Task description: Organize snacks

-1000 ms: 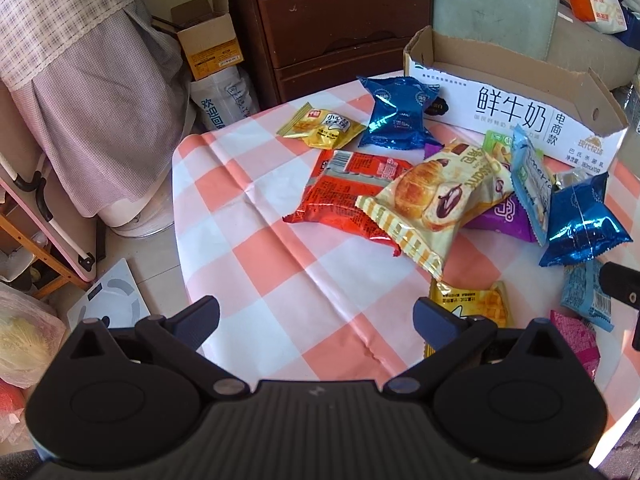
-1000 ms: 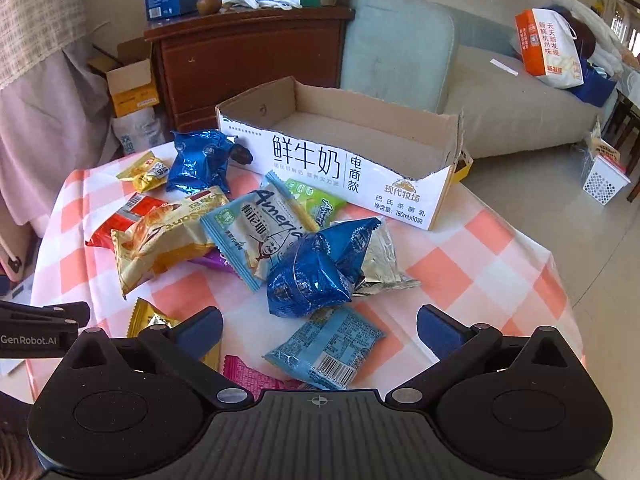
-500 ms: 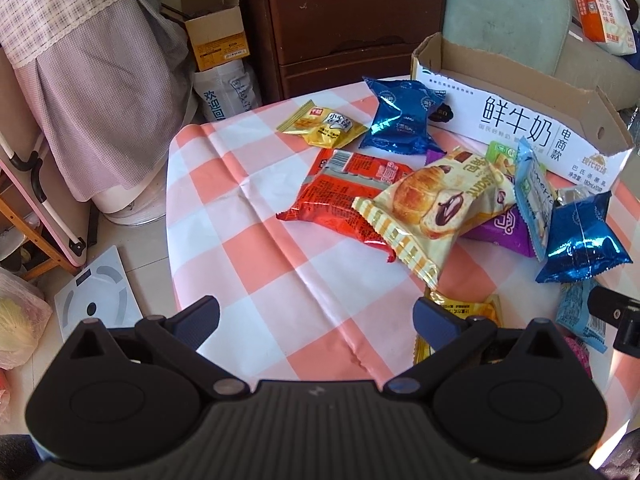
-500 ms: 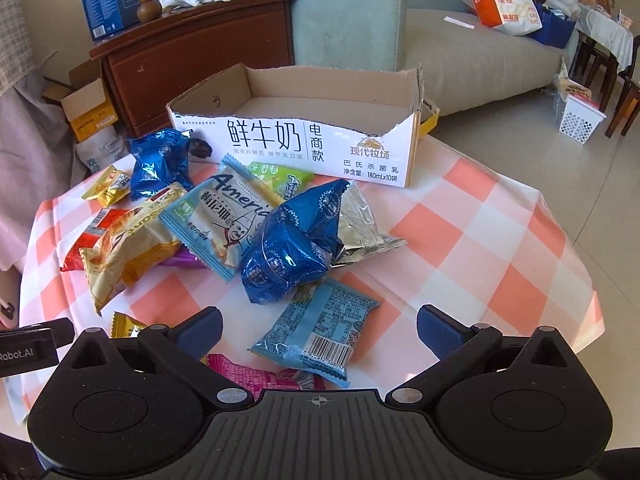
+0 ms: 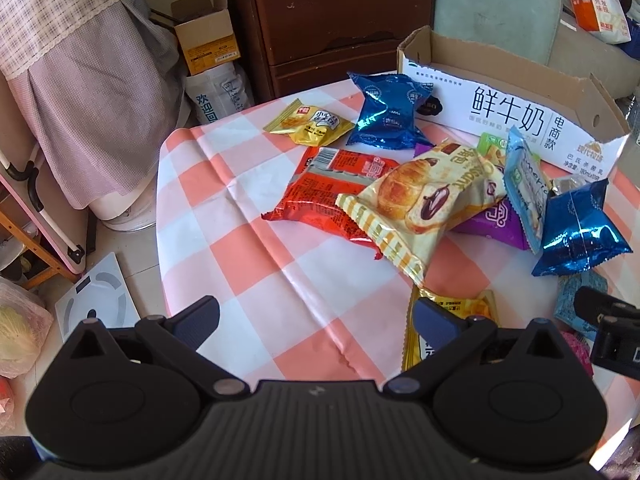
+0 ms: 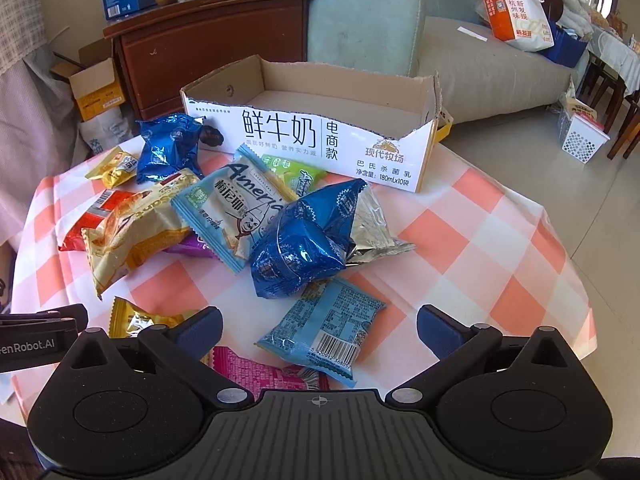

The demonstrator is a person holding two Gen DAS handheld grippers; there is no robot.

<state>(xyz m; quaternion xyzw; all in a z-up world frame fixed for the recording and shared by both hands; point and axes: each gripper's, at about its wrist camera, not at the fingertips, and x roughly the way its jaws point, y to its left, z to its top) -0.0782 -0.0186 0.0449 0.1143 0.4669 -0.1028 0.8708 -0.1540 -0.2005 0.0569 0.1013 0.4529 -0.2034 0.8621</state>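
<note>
Several snack packets lie loose on the checked tablecloth (image 5: 224, 184). In the left wrist view a red packet (image 5: 328, 188) lies under a cream croissant packet (image 5: 424, 204), with a yellow packet (image 5: 308, 122) and a blue foil packet (image 5: 388, 110) behind. An open-topped milk carton box (image 6: 340, 140) stands at the back, nothing visible inside. My left gripper (image 5: 316, 314) is open over bare cloth near the front edge. My right gripper (image 6: 320, 326) is open, a light-blue barcode packet (image 6: 320, 330) lying between its fingers on the table, behind it a blue foil packet (image 6: 304, 240).
A dark wooden cabinet (image 5: 332, 20) and a sofa (image 6: 480, 64) stand behind the table. Cardboard boxes (image 5: 208, 40) and a bathroom scale (image 5: 96, 300) lie on the floor at left. A white perforated basket (image 6: 584, 136) sits on the floor at right.
Both grippers have shifted slightly over the table, staying open. The right wrist view swung left then back right. No packet has moved.
</note>
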